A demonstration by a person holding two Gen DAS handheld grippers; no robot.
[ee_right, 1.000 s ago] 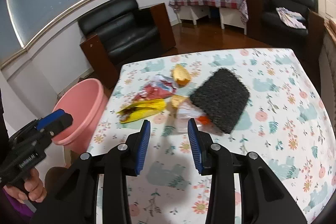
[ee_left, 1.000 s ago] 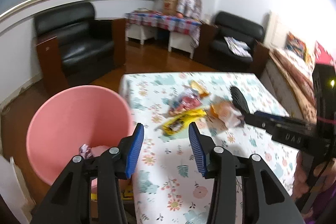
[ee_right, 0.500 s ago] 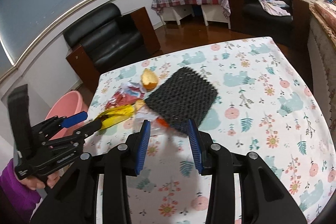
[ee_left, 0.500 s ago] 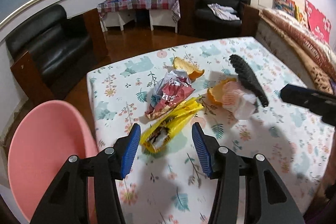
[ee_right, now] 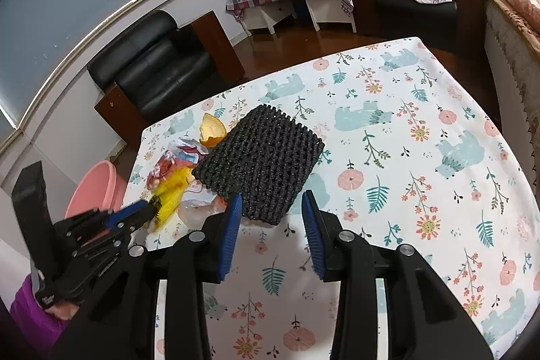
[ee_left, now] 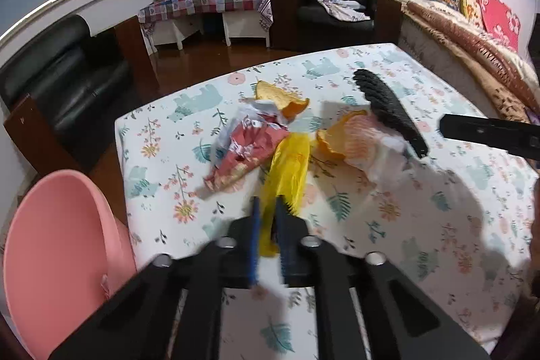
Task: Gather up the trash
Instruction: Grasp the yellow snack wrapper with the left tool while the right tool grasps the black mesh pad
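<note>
From the left wrist, the left gripper (ee_left: 266, 218) has just snapped closed on the near end of a crinkled yellow wrapper (ee_left: 290, 171), which stretches away from its tips on the table (ee_left: 438, 225). From the right wrist, the right gripper (ee_right: 271, 208) stands part open and empty, a black mesh pad (ee_right: 261, 162) just beyond its tips.

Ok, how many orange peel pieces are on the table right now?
2. One orange peel lies at the far end of the pile, behind the red wrapper. The other peel sits beside the black mesh pad, partly under thin plastic. More may be hidden beneath.
</note>
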